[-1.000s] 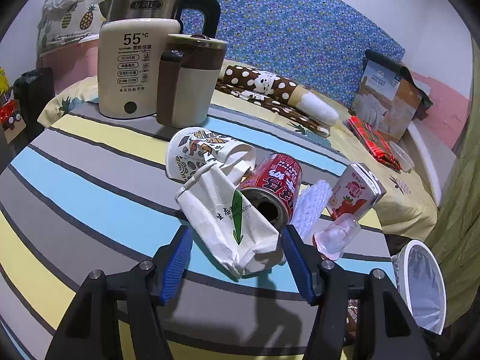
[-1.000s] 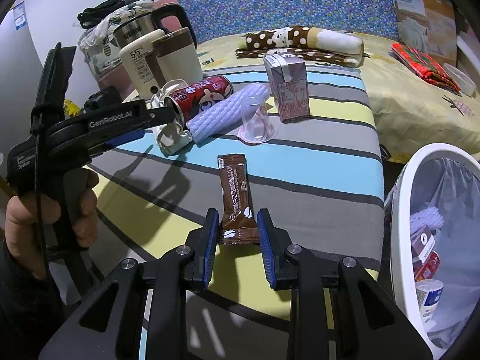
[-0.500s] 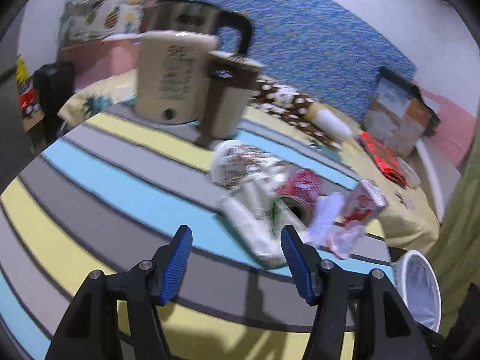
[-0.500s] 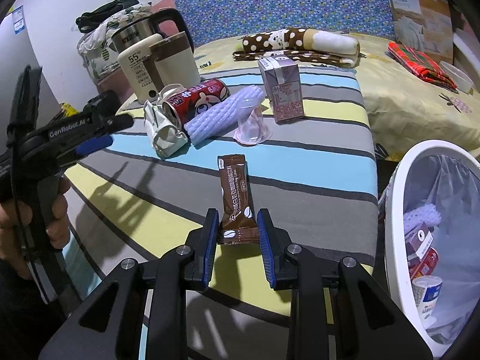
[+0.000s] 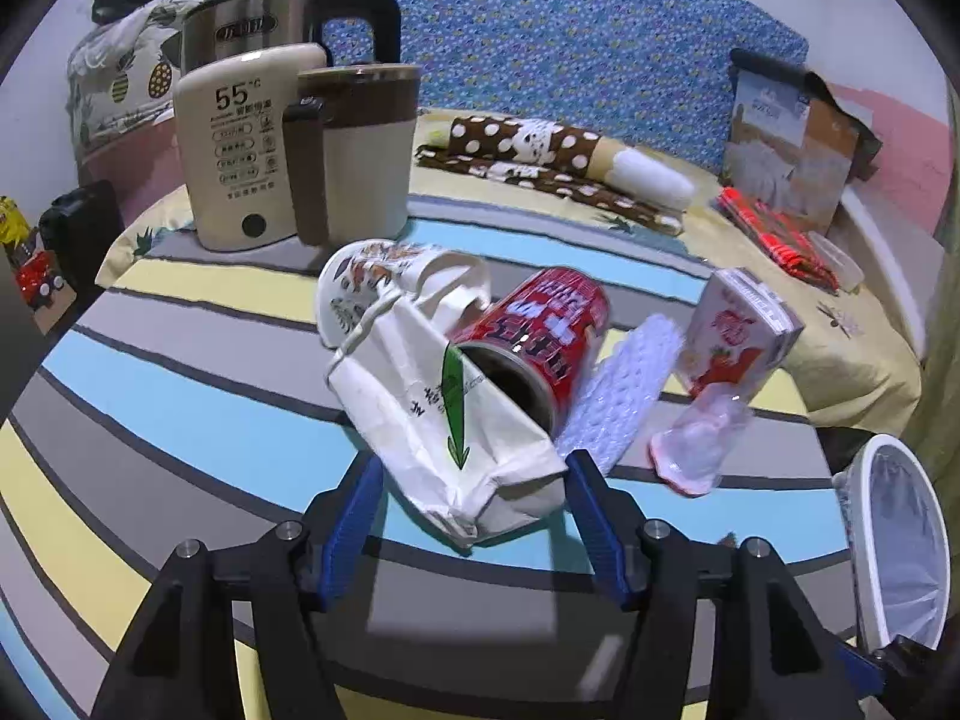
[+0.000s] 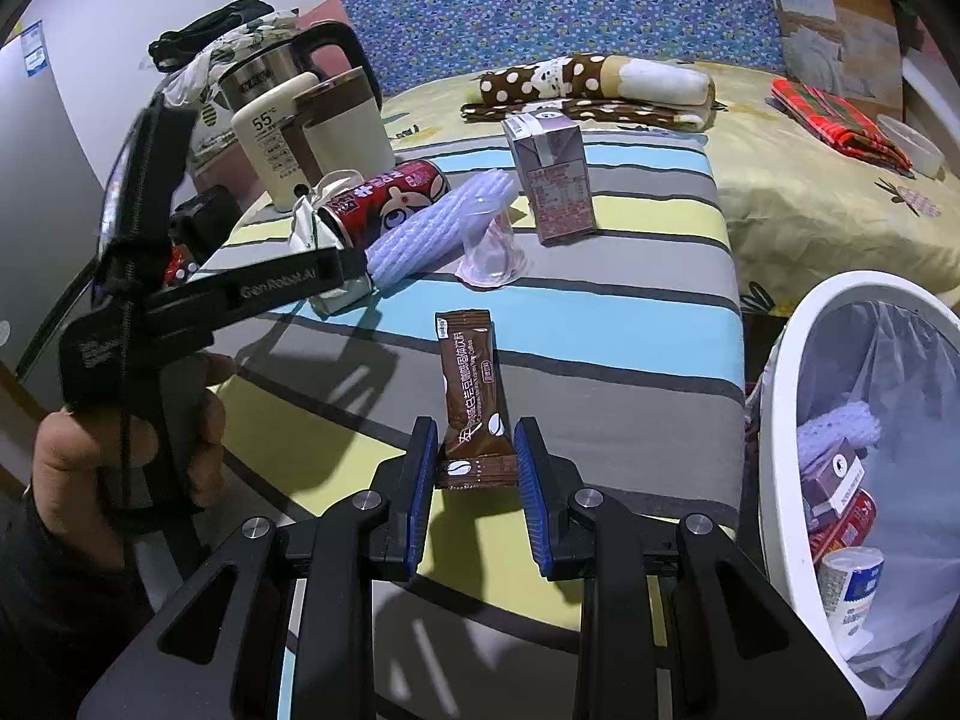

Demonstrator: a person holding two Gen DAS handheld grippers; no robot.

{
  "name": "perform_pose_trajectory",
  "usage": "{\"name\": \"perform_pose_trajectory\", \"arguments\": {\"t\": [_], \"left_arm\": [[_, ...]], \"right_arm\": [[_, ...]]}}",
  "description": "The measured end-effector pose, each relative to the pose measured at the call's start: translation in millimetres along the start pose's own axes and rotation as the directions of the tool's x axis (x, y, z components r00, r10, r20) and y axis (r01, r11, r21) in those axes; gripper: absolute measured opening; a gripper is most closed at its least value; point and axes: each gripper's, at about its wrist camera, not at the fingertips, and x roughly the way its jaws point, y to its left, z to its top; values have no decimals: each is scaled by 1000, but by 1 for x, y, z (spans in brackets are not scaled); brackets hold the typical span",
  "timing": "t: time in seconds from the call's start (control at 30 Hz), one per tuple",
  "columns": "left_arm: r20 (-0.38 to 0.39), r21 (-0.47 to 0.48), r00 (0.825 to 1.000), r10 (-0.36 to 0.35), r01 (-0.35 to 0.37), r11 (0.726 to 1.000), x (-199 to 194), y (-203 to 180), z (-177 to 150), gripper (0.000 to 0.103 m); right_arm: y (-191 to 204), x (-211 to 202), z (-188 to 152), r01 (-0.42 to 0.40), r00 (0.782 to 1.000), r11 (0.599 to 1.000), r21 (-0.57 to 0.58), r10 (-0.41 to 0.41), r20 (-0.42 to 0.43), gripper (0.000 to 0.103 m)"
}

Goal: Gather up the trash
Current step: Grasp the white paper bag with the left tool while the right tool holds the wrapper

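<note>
A crumpled white paper bag [image 5: 444, 420] lies on the striped table, its near end between the open fingers of my left gripper [image 5: 471, 513]. A red can [image 5: 540, 336] lies beside it, with a white foam sleeve [image 5: 618, 390], a clear plastic cup [image 5: 696, 450] and a pink juice carton [image 5: 738, 336] to the right. My right gripper [image 6: 474, 474] is shut on the near end of a brown coffee sachet [image 6: 471, 384] and holds it over the table. The white trash bin [image 6: 840, 450] with several discarded items stands at the right.
A kettle [image 5: 252, 138] and a brown-and-cream jug [image 5: 360, 150] stand at the table's far left. A bed with a polka-dot roll [image 5: 540, 150] and a cardboard box [image 5: 786, 144] lies behind. The left hand and gripper body [image 6: 138, 312] fill the left of the right wrist view.
My left gripper swung away from the bag and has come back, its open fingers now around the bag's near end. My right gripper kept hold of the sachet with little movement.
</note>
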Motion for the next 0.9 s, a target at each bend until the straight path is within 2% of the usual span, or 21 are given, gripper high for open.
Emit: {"name": "perform_pose_trajectory", "arguments": {"t": [0.1, 0.2, 0.33, 0.57, 0.63, 0.7, 0.77, 0.9], "left_arm": [[-8, -26, 999, 38, -39, 999, 1, 10, 1, 63], [23, -46, 997, 67, -66, 997, -10, 28, 0, 63], [33, -81, 996, 79, -76, 994, -18, 53, 1, 63], [40, -97, 999, 34, -30, 995, -12, 69, 3, 61], [44, -98, 999, 17, -13, 995, -10, 70, 4, 51], [43, -89, 999, 8, -4, 996, -10, 68, 6, 29], [38, -85, 999, 0, 3, 996, -9, 68, 6, 13], [38, -83, 999, -12, 15, 996, -11, 72, 4, 12]], "right_arm": [[0, -1, -1, -3, 1000, 1000, -3, 3, 1, 29], [0, -2, -2, -6, 1000, 1000, -4, 6, 4, 29], [0, -2, -2, -8, 1000, 1000, -4, 8, 4, 29], [4, -2, -1, -3, 1000, 1000, -16, 3, 1, 29], [3, -1, -1, -1, 1000, 1000, -16, 1, -1, 29], [3, -1, -1, 1, 1000, 1000, -16, -1, -4, 29], [3, 0, -2, 0, 1000, 1000, -13, 0, -8, 29], [2, -1, -3, 0, 1000, 1000, -9, 0, -8, 29]]}}
